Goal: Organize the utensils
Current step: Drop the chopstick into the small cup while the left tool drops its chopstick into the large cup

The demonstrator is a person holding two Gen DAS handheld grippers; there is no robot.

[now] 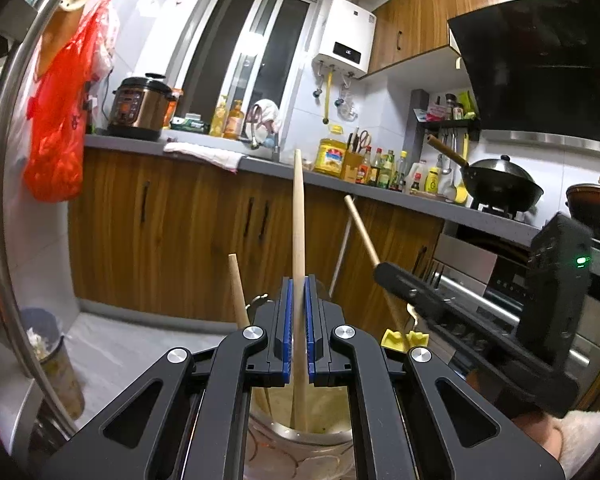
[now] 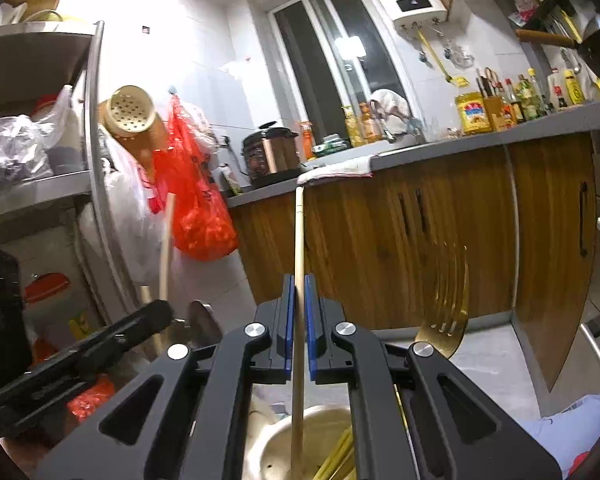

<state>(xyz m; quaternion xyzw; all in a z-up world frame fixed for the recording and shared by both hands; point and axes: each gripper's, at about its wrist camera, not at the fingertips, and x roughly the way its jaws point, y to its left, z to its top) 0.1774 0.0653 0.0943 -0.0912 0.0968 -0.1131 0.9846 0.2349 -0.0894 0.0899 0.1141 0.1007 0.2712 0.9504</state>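
In the left wrist view our left gripper (image 1: 299, 328) is clenched on a thick, pale wooden stick with a rounded top (image 1: 299, 224), which stands almost upright between the blue pads (image 1: 287, 332). Its lower end goes down into a round metal utensil holder with a glass-like base (image 1: 300, 436), just below the fingers. Two other wooden handles (image 1: 238, 292) lean in the same holder, one to the left and one to the right.

In the right wrist view our right gripper (image 2: 299, 328) grasps a thin, straight bamboo chopstick (image 2: 299, 248), also upright, with its lower end inside a round golden metal cup (image 2: 276, 452). A golden slotted spatula (image 2: 446, 312) stands near, on the right.

We judge that both utensils are being set into their containers. To do it well, we should keep each piece vertical, lower it until it touches the bottom, and only then open the fingers slowly, so nothing tips the neighbours.
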